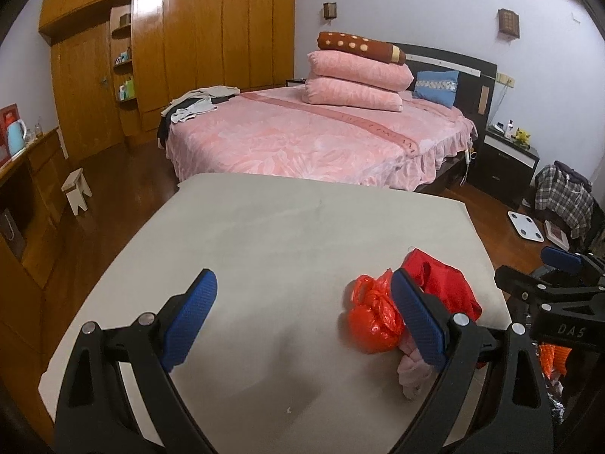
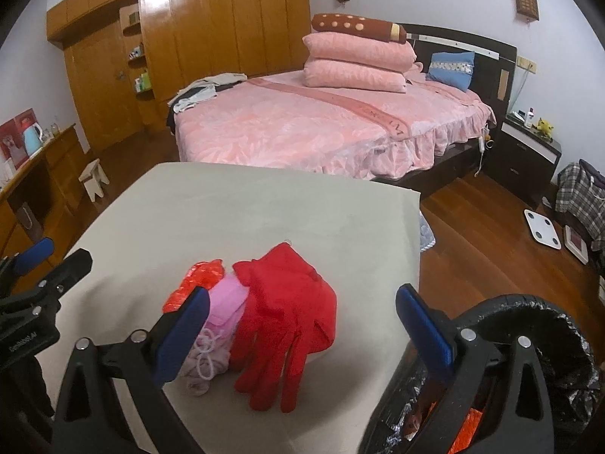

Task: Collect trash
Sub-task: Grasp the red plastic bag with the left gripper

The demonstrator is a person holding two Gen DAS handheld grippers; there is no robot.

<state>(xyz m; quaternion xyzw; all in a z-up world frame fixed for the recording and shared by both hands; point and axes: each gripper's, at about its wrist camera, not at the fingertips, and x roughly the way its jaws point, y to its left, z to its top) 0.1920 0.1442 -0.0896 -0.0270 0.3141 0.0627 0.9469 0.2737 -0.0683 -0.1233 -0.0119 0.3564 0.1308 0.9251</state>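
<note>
A crumpled orange-red plastic bag [image 1: 372, 317] lies on the beige table [image 1: 264, 234], just inside the right finger of my open left gripper [image 1: 306, 317], which holds nothing. Beside the bag are red gloves [image 1: 442, 283] and a pink cloth [image 1: 412, 370]. In the right wrist view, my right gripper [image 2: 304, 331] is open over the table [image 2: 227, 208] with the red gloves [image 2: 287, 314] between its fingers, untouched. The pink cloth [image 2: 223, 310] and the orange bag [image 2: 196, 283] lie by its left finger. A bin with a black liner [image 2: 548, 340] stands at the table's right corner.
A pink bed [image 1: 302, 136] with stacked pillows stands behind the table, with a wooden wardrobe [image 1: 189, 38] to the left. A small stool [image 1: 77, 193], a nightstand [image 2: 529, 151] and a white scale [image 2: 542, 229] are on the wood floor.
</note>
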